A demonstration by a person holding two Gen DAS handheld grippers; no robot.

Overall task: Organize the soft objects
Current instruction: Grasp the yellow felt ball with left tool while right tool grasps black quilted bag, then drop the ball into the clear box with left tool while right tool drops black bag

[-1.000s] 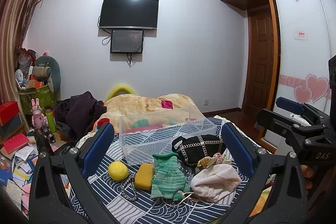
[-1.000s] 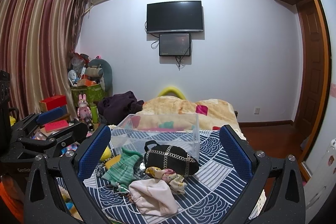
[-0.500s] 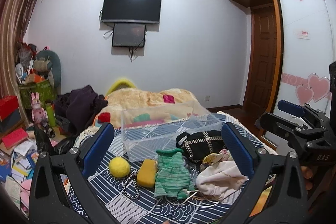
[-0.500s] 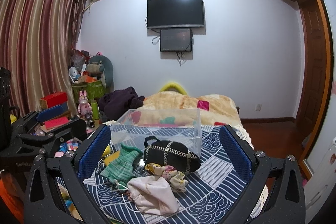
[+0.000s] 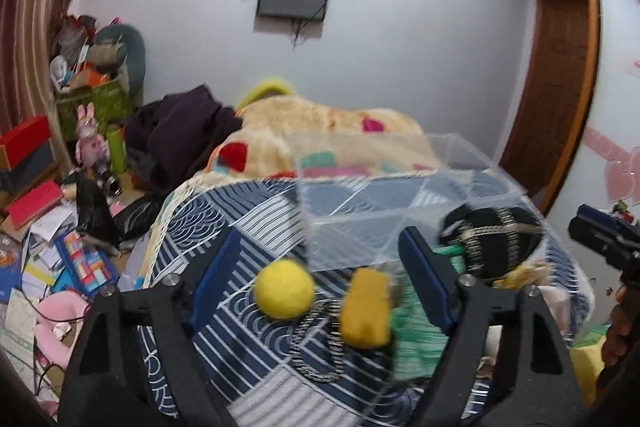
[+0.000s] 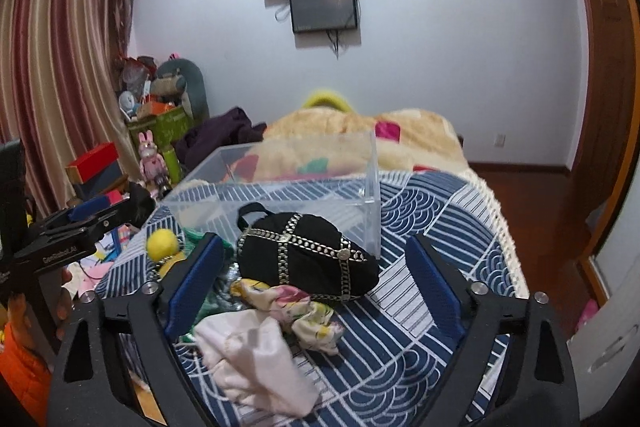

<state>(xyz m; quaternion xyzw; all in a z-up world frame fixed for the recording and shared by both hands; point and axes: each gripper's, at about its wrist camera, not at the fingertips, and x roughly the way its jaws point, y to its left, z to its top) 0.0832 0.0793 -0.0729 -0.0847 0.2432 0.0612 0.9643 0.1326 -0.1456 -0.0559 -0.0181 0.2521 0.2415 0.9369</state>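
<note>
Soft things lie on a blue patterned bedspread (image 6: 424,223). In the left wrist view my open, empty left gripper (image 5: 320,277) hovers over a yellow ball (image 5: 285,289) and a yellow sponge (image 5: 365,309), with a green knitted garment (image 5: 416,331) to the right. In the right wrist view my open, empty right gripper (image 6: 316,285) frames a black chain-trimmed bag (image 6: 306,257), a floral cloth (image 6: 298,311) and a pink-white cloth (image 6: 256,359). A clear plastic box (image 6: 280,187) stands behind them; it also shows in the left wrist view (image 5: 384,211).
A black-and-white cord (image 5: 316,343) lies beside the sponge. A beige blanket (image 5: 328,131) and dark clothes (image 5: 180,135) lie at the far end of the bed. Boxes, books and toys (image 5: 48,227) clutter the floor on the left. A wooden door (image 5: 560,87) stands right.
Both grippers have moved forward and down toward the bed. The left one has swung left, so the ball and sponge now lie between its fingers. Both stay open.
</note>
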